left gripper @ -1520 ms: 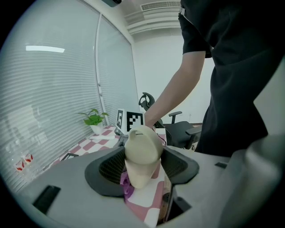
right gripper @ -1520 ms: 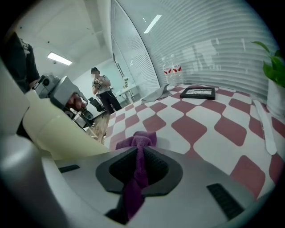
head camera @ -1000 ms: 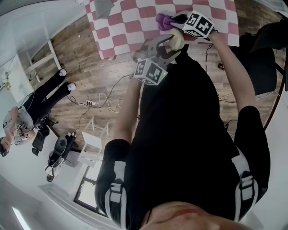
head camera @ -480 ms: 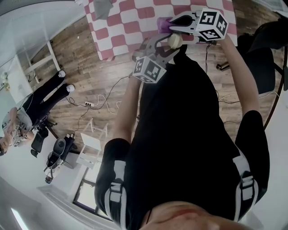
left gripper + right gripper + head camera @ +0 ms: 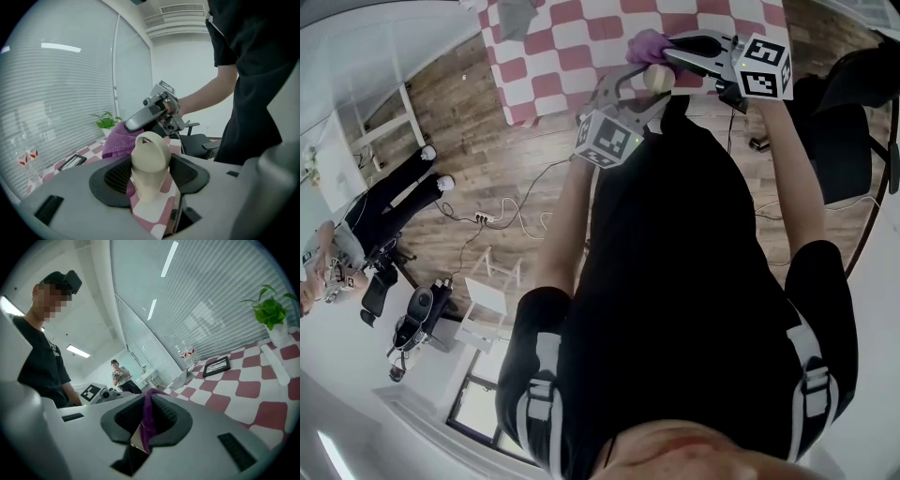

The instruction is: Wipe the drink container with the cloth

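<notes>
The left gripper [image 5: 150,176] had its fingers [image 5: 112,176] spread fairly wide and clamped on the drink container [image 5: 150,159], a cream bottle with a loop handle on its cap. The bottle stood upright between the 2 dark pads, with its cap rising clear above them. Below it the red-and-white checked surface [image 5: 154,218] showed through the gap. I could not tell whether the bottle's base rested on it.

The right gripper [image 5: 147,420] had its fingers [image 5: 171,418] drawn nearly together, pinching a fold of the purple cloth [image 5: 149,420]. The fabric ran as a thin ridge up between the 2 pads.

From the left gripper view, the cloth [image 5: 117,140] bunched just beside the bottle's upper part, on the side away from the person. The right gripper [image 5: 133,123] reached down onto it from above. Whether cloth and bottle actually touched there, I could not tell.

Seen from the head view, both tools met at the near edge of the surface [image 5: 562,47]. The left gripper [image 5: 637,89] came in from the person's left and the right gripper [image 5: 675,45] from the person's right. The drink container [image 5: 656,80] sat between them and the cloth [image 5: 645,42] lay right beside it.

Farther back on the surface stood a potted plant [image 5: 272,315] and a dark frame [image 5: 216,366] lay flat.
</notes>
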Available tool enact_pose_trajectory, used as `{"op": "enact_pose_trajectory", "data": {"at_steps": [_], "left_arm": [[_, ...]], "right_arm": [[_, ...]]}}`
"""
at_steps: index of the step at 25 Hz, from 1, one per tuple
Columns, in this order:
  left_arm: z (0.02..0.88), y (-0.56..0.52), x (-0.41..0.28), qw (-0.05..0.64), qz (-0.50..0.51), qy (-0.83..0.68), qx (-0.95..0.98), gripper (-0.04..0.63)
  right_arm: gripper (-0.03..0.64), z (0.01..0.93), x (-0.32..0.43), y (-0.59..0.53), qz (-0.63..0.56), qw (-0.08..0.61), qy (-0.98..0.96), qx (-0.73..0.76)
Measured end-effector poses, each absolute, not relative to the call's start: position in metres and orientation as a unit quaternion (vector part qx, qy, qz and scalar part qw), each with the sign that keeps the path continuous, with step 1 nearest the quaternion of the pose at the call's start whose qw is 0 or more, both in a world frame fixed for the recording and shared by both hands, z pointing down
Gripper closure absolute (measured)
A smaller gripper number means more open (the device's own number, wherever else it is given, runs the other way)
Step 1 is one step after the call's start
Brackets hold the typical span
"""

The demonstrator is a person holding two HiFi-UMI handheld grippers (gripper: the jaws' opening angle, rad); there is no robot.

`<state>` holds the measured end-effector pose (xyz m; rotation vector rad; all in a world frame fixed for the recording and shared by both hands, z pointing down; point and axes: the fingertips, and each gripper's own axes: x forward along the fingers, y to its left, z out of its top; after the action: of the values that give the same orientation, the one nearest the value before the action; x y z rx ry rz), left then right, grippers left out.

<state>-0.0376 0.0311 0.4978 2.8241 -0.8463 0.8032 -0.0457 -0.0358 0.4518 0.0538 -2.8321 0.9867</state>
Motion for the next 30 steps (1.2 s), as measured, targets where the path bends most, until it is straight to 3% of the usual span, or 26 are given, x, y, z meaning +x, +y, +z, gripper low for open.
{"op": "enact_pose_trajectory", "data": {"at_steps": [10, 18, 30], "left_arm": [[0.495, 0.007, -0.043, 0.092, 0.225, -0.326, 0.913, 0.322], [0.497, 0.002, -0.041, 0.095, 0.224, -0.33, 0.912, 0.321], [0.485, 0.006, -0.052, 0.062, 0.226, -0.287, 0.929, 0.311]], "right_arm": [[0.56, 0.563, -0.027, -0.045, 0.372, 0.145, -0.894, 0.202], [0.56, 0.608, -0.012, -0.035, 0.33, 0.242, -0.879, 0.244], [0.56, 0.532, 0.013, -0.045, 0.314, 0.139, -0.895, 0.284]]}}
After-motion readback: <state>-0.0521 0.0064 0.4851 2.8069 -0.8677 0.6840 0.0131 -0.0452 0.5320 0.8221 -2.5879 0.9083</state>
